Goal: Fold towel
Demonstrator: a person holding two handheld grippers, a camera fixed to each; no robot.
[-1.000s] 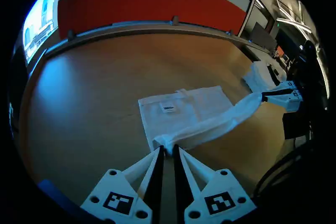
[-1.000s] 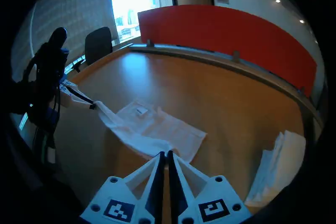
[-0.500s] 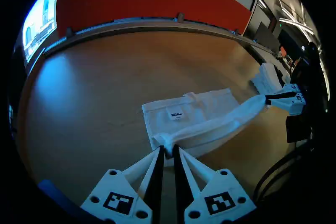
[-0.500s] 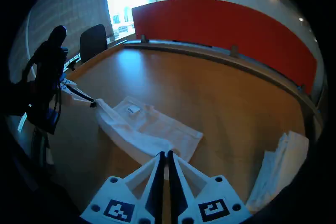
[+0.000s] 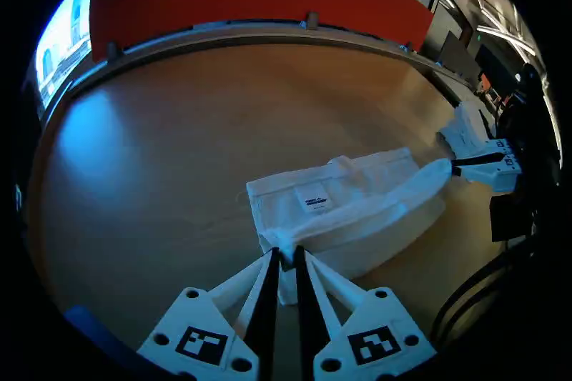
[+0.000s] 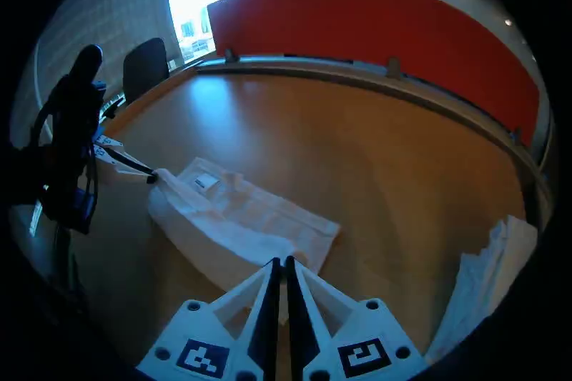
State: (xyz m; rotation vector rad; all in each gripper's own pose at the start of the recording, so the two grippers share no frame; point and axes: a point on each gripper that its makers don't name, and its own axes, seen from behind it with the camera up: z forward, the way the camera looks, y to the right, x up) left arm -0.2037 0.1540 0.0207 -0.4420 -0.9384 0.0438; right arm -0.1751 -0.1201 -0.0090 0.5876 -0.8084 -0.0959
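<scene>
Two corners of the white cloth towel (image 5: 357, 199) are clamped: one in my left gripper (image 5: 286, 258), low centre of the left gripper view, one in my right gripper (image 6: 281, 265), low centre of the right gripper view. Its raised edge sags between them; the rest lies mid-frame on the brown wooden table (image 5: 179, 152). Far right sits a pale heap (image 6: 490, 266), perhaps more towels.

A corner of the towel (image 5: 357, 195) is hiding between the fingers of the left tool (image 5: 286, 256); its label (image 5: 315, 201) is showing too small to read; the cloth pile (image 6: 493, 274) is running past the view's edge.
</scene>
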